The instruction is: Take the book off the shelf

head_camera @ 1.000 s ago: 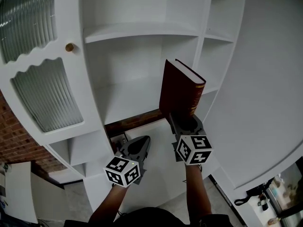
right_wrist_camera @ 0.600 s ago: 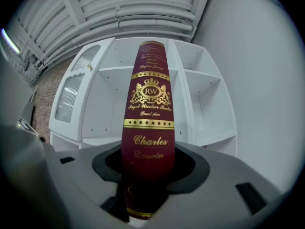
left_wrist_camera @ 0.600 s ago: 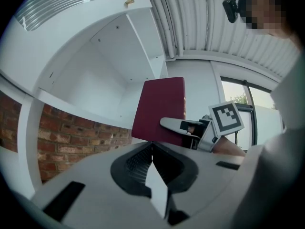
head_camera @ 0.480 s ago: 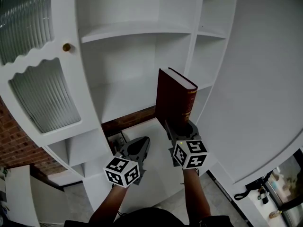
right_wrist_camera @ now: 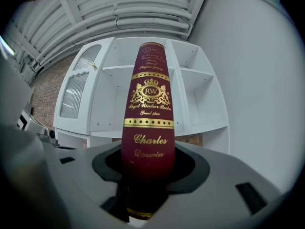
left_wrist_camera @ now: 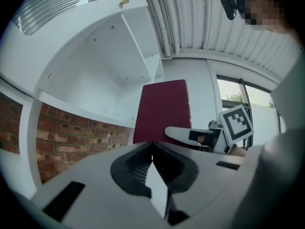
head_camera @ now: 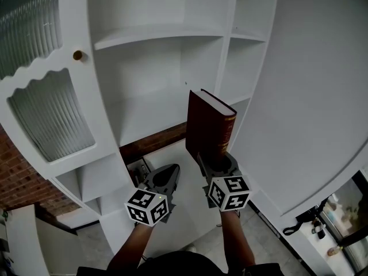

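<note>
Right gripper view shows the maroon hardback book (right_wrist_camera: 147, 113) spine-on at centre frame. Gold print on the spine gives a crowned crest with "RW", then "Charles" and fainter "Darwin" lower down; the small script lines between are too fine to read surely. The book's bottom end sits between the right gripper's (right_wrist_camera: 145, 187) jaws, which stand wide and press on both covers.

From the head view, the book (head_camera: 208, 128) stands upright at mid-frame, out in front of the white bookcase (head_camera: 155, 36), whose open shelves are bare. The right gripper (head_camera: 217, 161) holds it from below.

Just lower left of it, the left gripper (head_camera: 168, 176) has its jaws together with nothing between them.

At upper left, a cabinet door with ribbed glass (head_camera: 52, 114) carries a small brass knob (head_camera: 77, 55). Red brick wall (head_camera: 17, 180) shows at the left edge.
</note>
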Demonstrator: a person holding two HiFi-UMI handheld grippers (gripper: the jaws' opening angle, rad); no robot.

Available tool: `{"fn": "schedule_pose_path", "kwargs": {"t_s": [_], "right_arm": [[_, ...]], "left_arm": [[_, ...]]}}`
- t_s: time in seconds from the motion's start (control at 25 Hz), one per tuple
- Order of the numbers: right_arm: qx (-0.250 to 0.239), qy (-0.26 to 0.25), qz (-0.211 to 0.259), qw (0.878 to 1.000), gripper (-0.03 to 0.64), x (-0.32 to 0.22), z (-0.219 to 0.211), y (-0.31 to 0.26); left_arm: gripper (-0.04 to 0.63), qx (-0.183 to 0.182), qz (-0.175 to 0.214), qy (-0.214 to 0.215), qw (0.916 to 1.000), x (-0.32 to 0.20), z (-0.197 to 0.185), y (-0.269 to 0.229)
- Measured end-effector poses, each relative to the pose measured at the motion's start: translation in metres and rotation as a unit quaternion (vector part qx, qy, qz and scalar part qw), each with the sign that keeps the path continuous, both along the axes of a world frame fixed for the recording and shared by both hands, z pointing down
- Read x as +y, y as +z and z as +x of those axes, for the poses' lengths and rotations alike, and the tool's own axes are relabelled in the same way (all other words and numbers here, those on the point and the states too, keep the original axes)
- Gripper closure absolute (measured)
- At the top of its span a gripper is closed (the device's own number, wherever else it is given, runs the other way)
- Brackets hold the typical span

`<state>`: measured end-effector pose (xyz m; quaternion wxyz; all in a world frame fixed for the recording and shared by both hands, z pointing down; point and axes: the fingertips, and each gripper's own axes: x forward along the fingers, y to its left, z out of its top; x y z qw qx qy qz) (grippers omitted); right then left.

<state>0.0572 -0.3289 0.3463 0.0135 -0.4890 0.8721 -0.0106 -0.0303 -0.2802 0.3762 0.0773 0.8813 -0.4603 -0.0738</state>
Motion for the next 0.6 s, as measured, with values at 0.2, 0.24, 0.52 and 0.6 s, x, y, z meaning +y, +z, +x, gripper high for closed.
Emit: {"fn": "schedule_pose_path", "kwargs": {"t_s": [0.2, 0.24, 0.52, 0.6], "right_arm": [[0.001, 0.007, -0.008, 1.000, 0.382, 0.013, 0.002, 0.010], [0.000, 0.008, -0.009, 1.000, 0.382, 0.016, 0.003, 0.011], [0.002, 0.020, -0.016, 1.000, 0.382, 0.032, 0.008, 0.018], [0.004, 0.023, -0.019, 1.000, 0.382, 0.036, 0.010, 0.020]], "left_arm": [[0.578, -0.001, -0.003, 0.010, 0.9999, 0.007, 0.004, 0.002], [0.578, -0.001, -0.003, 0.014, 0.9999, 0.009, 0.005, 0.003], [0.578, 0.000, -0.004, 0.027, 0.9996, 0.018, 0.009, 0.004], [0.580, 0.001, -0.003, 0.030, 0.9996, 0.021, 0.010, 0.003]]}}
